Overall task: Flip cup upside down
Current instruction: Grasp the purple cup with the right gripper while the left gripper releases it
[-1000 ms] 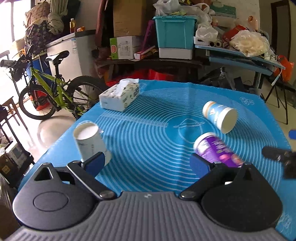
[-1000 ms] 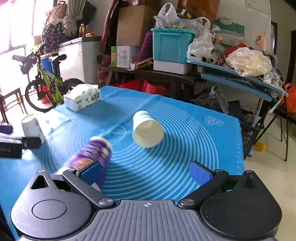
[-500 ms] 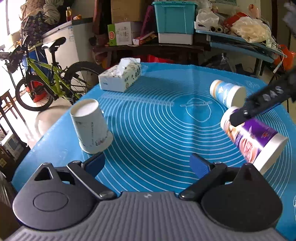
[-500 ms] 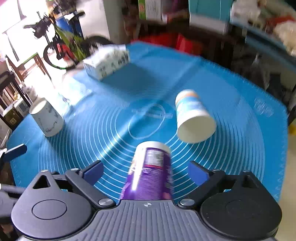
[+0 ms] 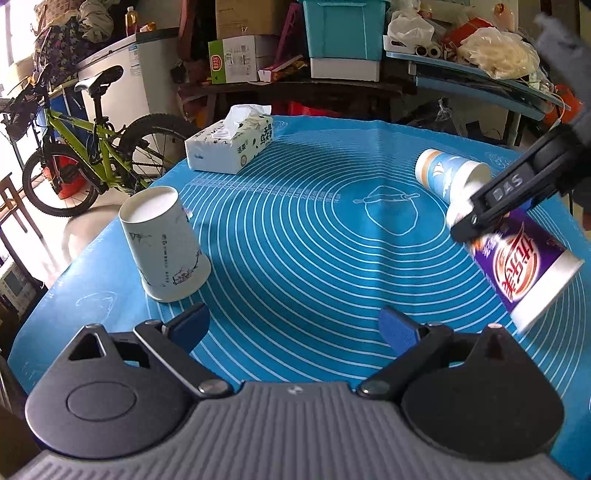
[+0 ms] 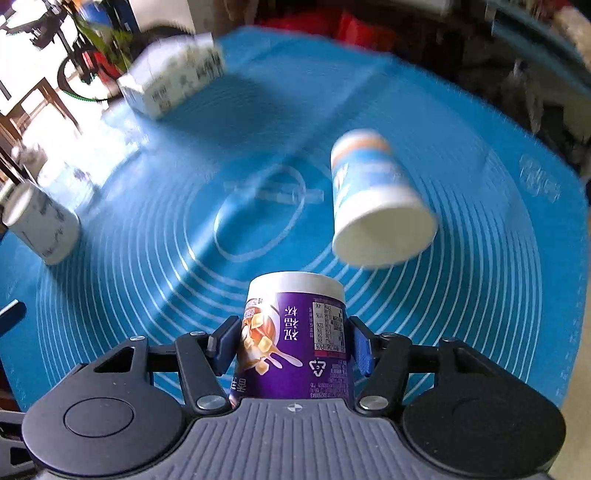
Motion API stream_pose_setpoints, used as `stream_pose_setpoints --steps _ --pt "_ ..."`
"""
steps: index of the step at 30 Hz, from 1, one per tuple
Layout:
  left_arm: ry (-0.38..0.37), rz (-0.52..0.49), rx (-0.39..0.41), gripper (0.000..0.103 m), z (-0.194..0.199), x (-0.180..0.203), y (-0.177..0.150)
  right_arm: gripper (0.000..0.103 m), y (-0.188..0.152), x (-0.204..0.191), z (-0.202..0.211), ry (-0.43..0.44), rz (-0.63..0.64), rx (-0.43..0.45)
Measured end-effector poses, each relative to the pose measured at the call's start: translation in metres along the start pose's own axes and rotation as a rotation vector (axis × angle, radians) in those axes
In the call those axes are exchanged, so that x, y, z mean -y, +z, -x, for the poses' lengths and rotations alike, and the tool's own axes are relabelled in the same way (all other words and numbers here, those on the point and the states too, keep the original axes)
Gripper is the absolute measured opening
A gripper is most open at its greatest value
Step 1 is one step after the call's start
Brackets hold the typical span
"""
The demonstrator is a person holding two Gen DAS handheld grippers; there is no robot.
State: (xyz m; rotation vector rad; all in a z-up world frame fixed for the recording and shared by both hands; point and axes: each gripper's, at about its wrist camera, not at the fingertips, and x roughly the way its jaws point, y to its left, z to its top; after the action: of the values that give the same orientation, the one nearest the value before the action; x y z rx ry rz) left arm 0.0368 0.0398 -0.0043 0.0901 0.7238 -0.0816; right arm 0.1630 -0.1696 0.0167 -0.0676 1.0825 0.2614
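Note:
My right gripper is shut on a purple cup and holds it tilted above the blue mat, base pointing away from me. In the left wrist view the purple cup hangs at the right, rim down and to the right, in the right gripper. My left gripper is open and empty above the mat's near edge. A white cup stands upside down to its left; it also shows in the right wrist view. A blue and white cup lies on its side; it also shows in the left wrist view.
A tissue box sits at the mat's far left corner. A green bicycle stands beyond the table's left edge. Shelves with boxes and a teal bin fill the back.
My right gripper has closed on the purple cup and lifted it off the mat, tilting it. The left gripper has drawn back a little from the white cup.

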Motion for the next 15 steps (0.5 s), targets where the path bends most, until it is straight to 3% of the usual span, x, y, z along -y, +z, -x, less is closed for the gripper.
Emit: stream_pose_setpoints --steps 2,9,11,15 --pt "0.002 0.005 0.004 0.097 0.001 0.000 0.000 0.058 -0.008 -0.001 0.016 0.006 -0.001 0.105" --pt "0.033 0.020 0.040 0.097 0.005 -0.001 0.002 0.059 -0.069 -0.020 0.042 0.056 0.055 0.641" --pt "0.042 0.027 0.040 0.097 0.005 -0.003 0.002 0.059 -0.086 -0.026 0.036 0.057 0.061 0.737" --pt "0.049 0.038 0.047 0.097 0.006 -0.005 0.002 0.059 -0.113 -0.034 0.032 0.017 0.086 0.833"
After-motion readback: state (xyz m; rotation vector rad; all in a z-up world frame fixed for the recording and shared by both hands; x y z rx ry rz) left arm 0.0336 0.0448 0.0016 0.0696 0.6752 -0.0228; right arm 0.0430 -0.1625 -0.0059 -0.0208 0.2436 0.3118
